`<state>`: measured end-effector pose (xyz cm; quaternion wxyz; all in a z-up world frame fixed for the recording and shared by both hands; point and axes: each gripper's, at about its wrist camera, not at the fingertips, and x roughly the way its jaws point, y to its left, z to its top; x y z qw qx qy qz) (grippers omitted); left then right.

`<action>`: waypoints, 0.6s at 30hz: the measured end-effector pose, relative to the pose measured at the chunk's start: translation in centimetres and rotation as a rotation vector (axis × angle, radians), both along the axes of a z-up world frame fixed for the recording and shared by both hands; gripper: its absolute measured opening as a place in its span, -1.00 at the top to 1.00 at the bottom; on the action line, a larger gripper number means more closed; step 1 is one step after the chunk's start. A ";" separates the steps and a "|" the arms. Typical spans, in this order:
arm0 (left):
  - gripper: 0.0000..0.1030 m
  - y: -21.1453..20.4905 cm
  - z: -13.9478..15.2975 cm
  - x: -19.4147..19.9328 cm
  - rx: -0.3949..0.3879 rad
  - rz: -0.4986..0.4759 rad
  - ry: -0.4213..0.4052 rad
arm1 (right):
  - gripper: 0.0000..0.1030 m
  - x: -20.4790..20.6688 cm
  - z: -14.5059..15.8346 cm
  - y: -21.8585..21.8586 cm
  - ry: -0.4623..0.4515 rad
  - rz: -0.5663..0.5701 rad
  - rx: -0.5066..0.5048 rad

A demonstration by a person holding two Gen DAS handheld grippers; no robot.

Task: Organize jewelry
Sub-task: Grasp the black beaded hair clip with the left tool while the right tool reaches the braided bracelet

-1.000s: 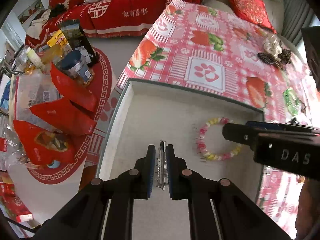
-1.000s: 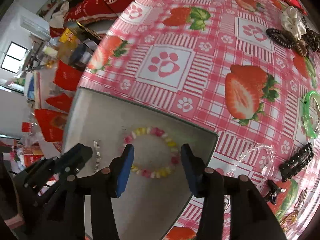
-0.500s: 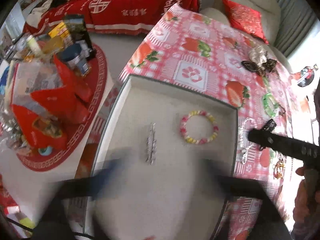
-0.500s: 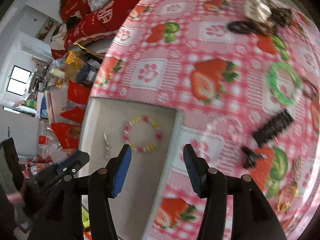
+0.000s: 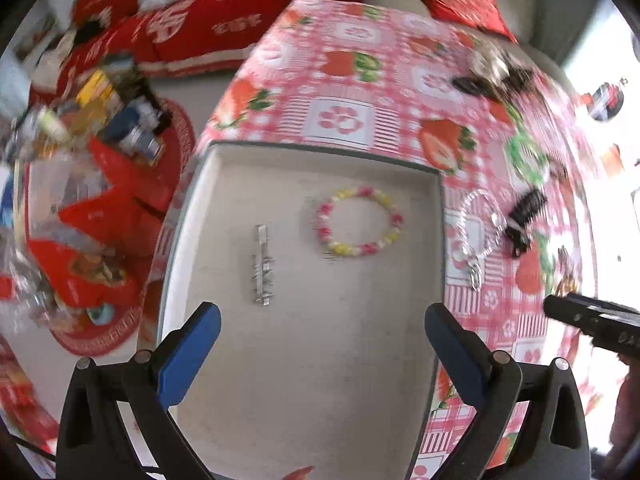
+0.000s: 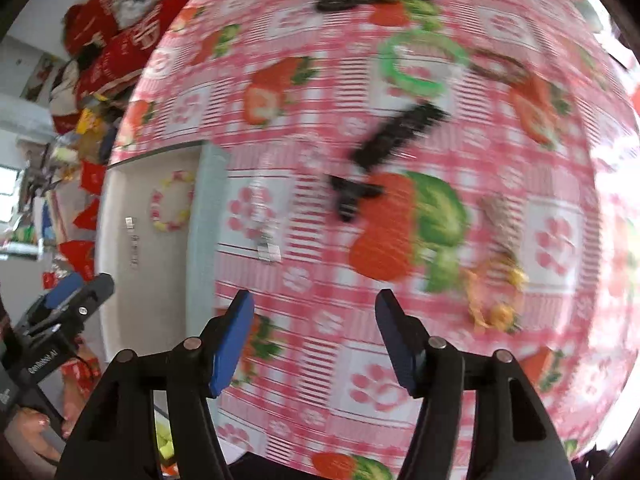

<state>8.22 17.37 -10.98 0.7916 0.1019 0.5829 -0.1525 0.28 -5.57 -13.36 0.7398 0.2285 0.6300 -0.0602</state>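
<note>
The strawberry tablecloth (image 6: 400, 240) is filling the view, the grey tray (image 5: 320, 380) sitting at its near-left edge. The beaded bracelet (image 5: 359, 220) and silver hair clip (image 5: 262, 266) are lying in the tray, apart. The left gripper (image 5: 320, 356) is hovering spread wide, empty; the right gripper (image 6: 316, 332) likewise, over cloth. The clear bracelet (image 5: 478, 228) is lying just outside the tray wall: looking light, floppy, slippery, so pinching one strand seems best, with open cloth around it.

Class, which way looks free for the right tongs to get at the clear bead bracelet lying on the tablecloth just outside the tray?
Probably from above: the right tongs are open and empty, and the clear bead bracelet lies uncovered beside the tray, near black clips.
</note>
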 end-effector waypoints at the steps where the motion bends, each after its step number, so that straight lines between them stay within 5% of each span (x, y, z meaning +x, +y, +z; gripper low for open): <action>1: -1.00 -1.0 0.1 -0.2 0.018 -0.032 -0.011 | -0.52 -0.7 -0.1 -0.8 0.010 -0.024 -0.013; 8: -1.00 -7.8 0.7 -1.7 0.027 -0.204 -0.039 | -0.55 -4.2 -0.1 -5.6 0.049 -0.140 -0.074; 18: -1.00 -13.5 0.8 -1.2 -0.009 -0.258 0.010 | -0.55 -3.7 0.0 -11.2 0.039 -0.192 -0.092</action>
